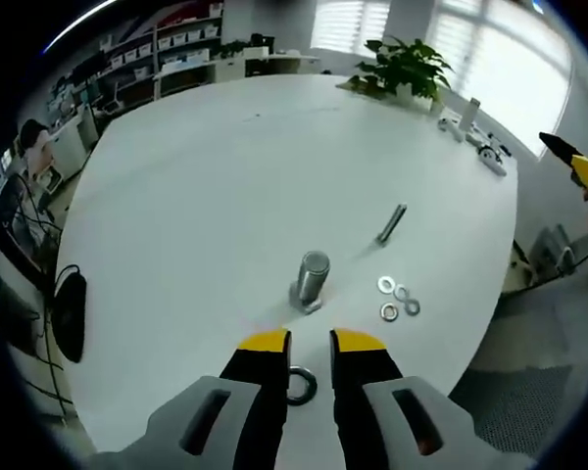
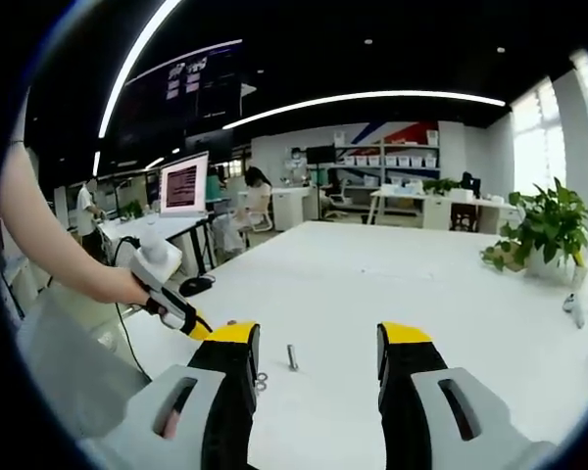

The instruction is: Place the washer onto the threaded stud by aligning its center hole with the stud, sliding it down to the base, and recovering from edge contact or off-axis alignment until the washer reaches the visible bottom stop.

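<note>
An upright metal stud (image 1: 312, 279) stands on its base on the white table (image 1: 225, 196). My left gripper (image 1: 311, 343) hovers just short of it, jaws a narrow gap apart. A large washer (image 1: 300, 385) lies below that gap, partly hidden by the left jaw; it seems to rest flat on the table. Several small washers (image 1: 399, 298) lie right of the stud. In the right gripper view the stud (image 2: 292, 357) is small and distant between my wide-open right gripper (image 2: 318, 335) jaws, with washers (image 2: 262, 379) beside it. A hand holds the left gripper (image 2: 171, 299) there.
A loose bolt (image 1: 391, 223) lies beyond the small washers. A potted plant (image 1: 402, 69) and white parts (image 1: 475, 137) sit at the far table edge. The right gripper's yellow tip (image 1: 580, 168) hangs beyond the table. People and desks stand behind (image 2: 245, 211).
</note>
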Tool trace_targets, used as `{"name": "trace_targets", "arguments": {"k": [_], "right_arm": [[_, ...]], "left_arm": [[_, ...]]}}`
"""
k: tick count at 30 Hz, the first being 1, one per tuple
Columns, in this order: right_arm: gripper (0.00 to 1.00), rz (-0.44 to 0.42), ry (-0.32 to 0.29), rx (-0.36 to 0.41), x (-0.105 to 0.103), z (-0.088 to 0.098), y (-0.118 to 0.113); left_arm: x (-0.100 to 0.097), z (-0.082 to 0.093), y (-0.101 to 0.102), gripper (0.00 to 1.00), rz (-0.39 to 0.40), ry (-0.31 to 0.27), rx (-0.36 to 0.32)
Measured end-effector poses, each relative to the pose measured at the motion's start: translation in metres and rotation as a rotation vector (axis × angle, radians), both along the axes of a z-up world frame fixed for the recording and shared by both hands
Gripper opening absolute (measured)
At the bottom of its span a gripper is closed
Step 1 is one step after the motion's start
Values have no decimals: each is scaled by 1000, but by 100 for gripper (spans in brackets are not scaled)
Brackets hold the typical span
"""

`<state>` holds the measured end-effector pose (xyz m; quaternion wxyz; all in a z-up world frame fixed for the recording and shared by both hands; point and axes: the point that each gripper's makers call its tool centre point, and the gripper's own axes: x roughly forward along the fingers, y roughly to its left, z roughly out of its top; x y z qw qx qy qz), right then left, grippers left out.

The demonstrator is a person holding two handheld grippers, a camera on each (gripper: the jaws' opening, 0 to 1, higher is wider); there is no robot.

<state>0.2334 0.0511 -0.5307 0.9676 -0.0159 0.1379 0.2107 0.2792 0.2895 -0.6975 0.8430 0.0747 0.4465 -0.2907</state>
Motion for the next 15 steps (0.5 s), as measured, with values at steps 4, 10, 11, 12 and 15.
{"name": "trace_targets", "arguments": {"k": [4, 10, 11, 12, 15], "right_arm": [[49, 8, 3, -3, 0, -1, 2], [49, 3, 10, -6, 0, -2, 1], [49, 3, 13, -9, 0, -3, 1], [49, 6, 16, -17, 0, -5, 1], [49, 12, 24, -34, 0, -8, 3]], "left_arm": [[2, -7, 4, 13, -17, 6, 27], [4, -6, 4, 13, -13, 4, 19], [4, -6, 3, 13, -16, 5, 17], [3, -6, 3, 13, -22, 6, 18], [1, -11, 2, 13, -66, 10, 49]]}}
